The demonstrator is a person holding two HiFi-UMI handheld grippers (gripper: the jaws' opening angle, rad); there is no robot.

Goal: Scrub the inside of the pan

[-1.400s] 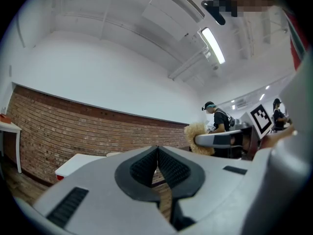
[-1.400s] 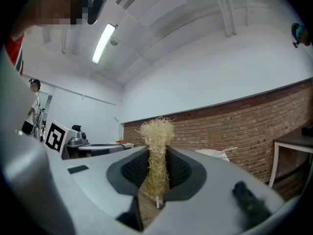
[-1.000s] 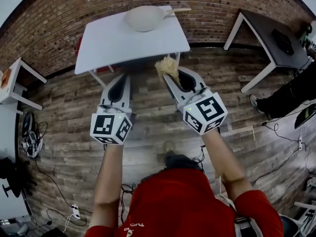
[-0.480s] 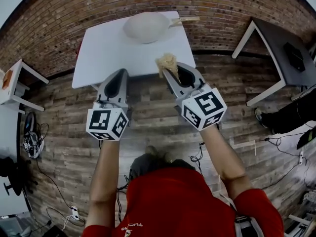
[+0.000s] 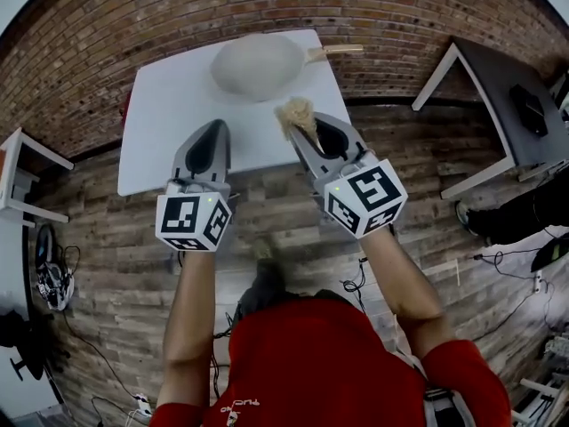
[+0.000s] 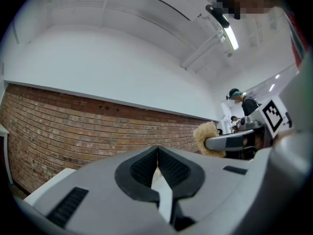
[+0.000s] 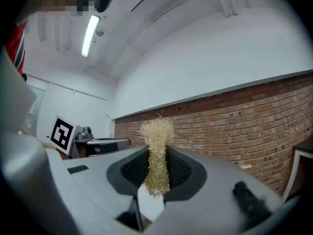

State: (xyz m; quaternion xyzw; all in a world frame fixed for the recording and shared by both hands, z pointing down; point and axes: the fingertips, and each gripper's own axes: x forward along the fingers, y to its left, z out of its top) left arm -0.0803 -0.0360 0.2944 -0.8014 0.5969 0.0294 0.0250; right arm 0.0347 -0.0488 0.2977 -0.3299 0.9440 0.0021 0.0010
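A pale, round pan [image 5: 257, 64] with a wooden handle [image 5: 336, 52] sits at the far side of a white table [image 5: 160, 105]. My right gripper [image 5: 302, 130] is shut on a tuft of straw-coloured scrubber [image 5: 296, 112], held over the table's front right part, short of the pan. The scrubber [image 7: 157, 153] sticks up between the right gripper's [image 7: 157, 173] jaws. My left gripper [image 5: 212, 136] hovers over the table's front edge, and its [image 6: 157, 155] jaws are shut with nothing held. The pan's inside is hard to make out.
A brick wall [image 5: 107, 34] runs behind the table, and wooden flooring [image 5: 267, 212] lies below. A dark table [image 5: 502, 78] stands at the right, a small white one [image 5: 22, 163] at the left. Cables [image 5: 52, 261] lie on the floor at the left. A person's leg [image 5: 524, 207] shows far right.
The table and pan have drawn closer and lower in the head view. Both grippers now reach over the table's front edge. The scrubber stays held.
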